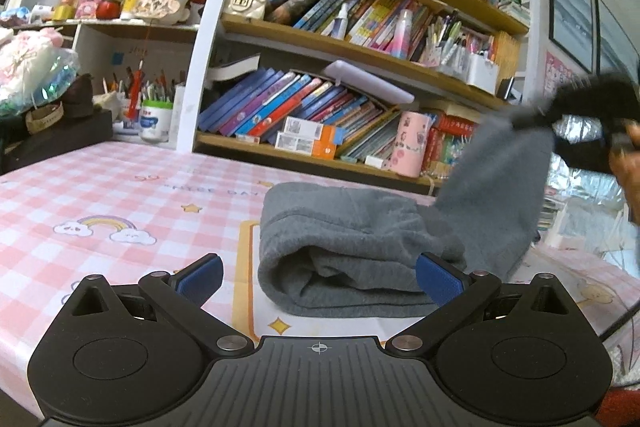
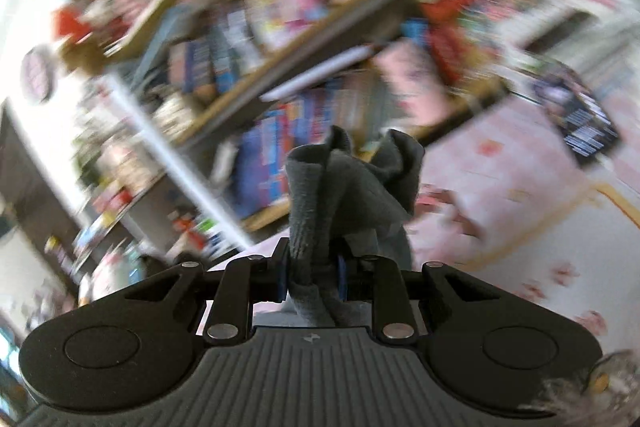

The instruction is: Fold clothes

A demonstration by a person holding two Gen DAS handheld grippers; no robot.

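— Both grippers, how are they standing?

— Left gripper (image 1: 318, 277) is staying wide open with nothing between its blue pads, low over the table. Right gripper (image 2: 312, 277) is pinching a bunched corner of the grey fleece garment (image 1: 360, 247).

— Where is the garment lying?

— One garment only. Its folded part is resting on the pink checked tablecloth (image 1: 100, 195), just ahead of the left gripper; one end is hanging raised at the right. Behind is standing a bookshelf (image 1: 360, 39) full of books.

One grey garment (image 1: 360, 243), two grippers, one table (image 1: 100, 195).
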